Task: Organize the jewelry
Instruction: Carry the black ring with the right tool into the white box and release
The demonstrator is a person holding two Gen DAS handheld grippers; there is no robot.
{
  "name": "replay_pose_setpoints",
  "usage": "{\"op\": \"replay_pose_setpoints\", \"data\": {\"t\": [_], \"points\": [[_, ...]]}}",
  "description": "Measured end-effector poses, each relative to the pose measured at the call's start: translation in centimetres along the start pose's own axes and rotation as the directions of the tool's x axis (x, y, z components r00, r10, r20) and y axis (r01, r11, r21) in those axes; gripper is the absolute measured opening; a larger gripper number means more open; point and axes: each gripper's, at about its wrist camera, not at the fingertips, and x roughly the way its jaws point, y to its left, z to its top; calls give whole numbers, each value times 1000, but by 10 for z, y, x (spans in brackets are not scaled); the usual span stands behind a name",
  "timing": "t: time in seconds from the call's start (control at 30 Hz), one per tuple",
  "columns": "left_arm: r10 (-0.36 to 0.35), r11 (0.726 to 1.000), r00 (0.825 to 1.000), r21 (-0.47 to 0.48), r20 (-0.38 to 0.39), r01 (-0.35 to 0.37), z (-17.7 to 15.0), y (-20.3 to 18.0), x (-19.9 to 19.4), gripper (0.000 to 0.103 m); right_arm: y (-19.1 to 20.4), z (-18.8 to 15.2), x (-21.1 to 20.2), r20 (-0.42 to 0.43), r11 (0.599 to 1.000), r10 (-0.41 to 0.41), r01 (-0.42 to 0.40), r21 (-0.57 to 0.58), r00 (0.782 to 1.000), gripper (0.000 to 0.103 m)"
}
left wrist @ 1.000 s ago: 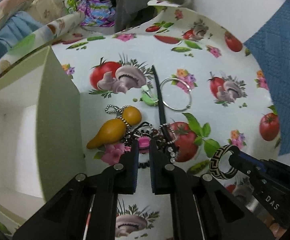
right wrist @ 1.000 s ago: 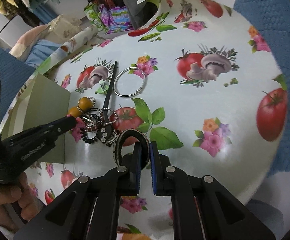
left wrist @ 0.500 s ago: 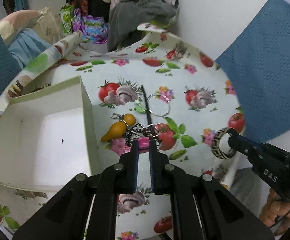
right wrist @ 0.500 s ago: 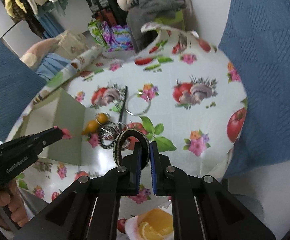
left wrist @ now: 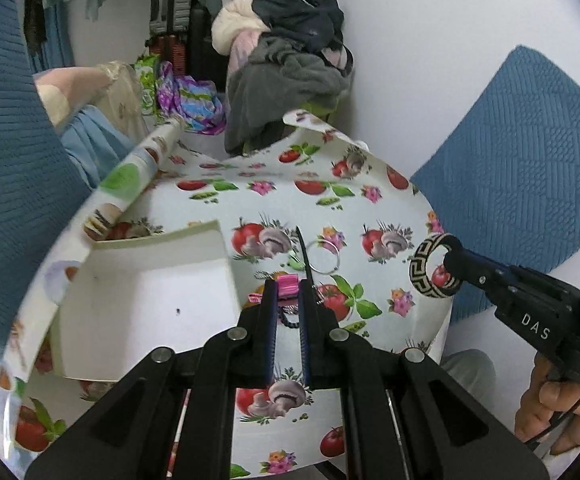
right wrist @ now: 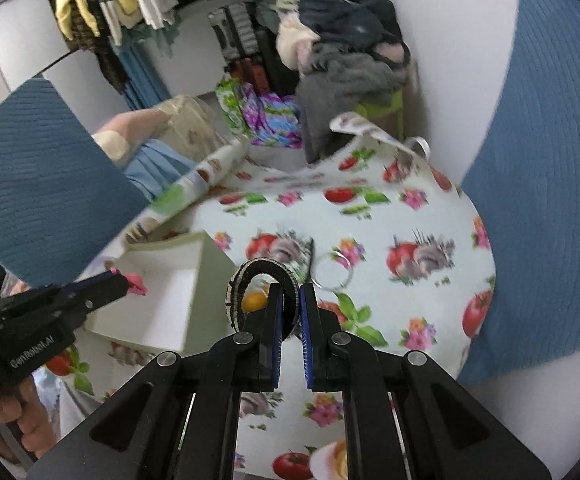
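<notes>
You've got both pieces up off the worktop (left wrist: pixel 394 344) now: your left hand-held gripper (left wrist: pixel 287 292) is pinched down on a small pink item (left wrist: pixel 287 285), prob a clip or hair tie, can't tell which, & your right hand-held gripper (right wrist: pixel 287 308) is clamped narrow on the rim of the black-and-cream patterned bangle (right wrist: pixel 249 280), which hangs clear in the air, seen too in the left cam (left wrist: pixel 430 266). The white box (left wrist: pixel 145 300) sits open on the left side of the worktop & looks bare inside apart from a tiny dark speck, so by my read nothing's been sorted into it yet; you're early in the job, first two picks made, zero drops. Left on the cloth, just right of the box: a thin silver ring (left wrist: pixel 324 258), a black strap (left wrist: pixel 304 250) beside it, an orange bead piece (right wrist: pixel 254 301) & a dark tangle of chains mostly hidden behind your left fingers, so no exact count. Next, I'd guess, carry pink item & bangle over the box opening & let go, then back for the rest. Right cam is blurred, so fine detail there is shaky.
</notes>
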Motion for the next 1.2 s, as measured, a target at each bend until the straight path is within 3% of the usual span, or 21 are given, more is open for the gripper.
{"op": "replay_pose_setpoints", "data": {"t": [0.23, 0.5, 0.83, 1.2], "points": [[53, 997, 998, -53, 43, -51, 7, 32, -24, 10, 41, 22, -4, 30, 997, 50, -48, -60, 998, 7], [98, 987, 994, -133, 44, -92, 4, 78, -26, 10, 86, 35, 22, -3, 986, 111, -111, -124, 994, 7], [97, 974, 993, -200, -69, -109, -18, 130, 18, 10, 124, 14, 91, -143, 977, 132, -153, -149, 981, 7], [76, 967, 976, -223, -203, -122, -52, 158, 77, 10, 127, -18, 156, -276, 979, 82, -129, -159, 958, 7]]}}
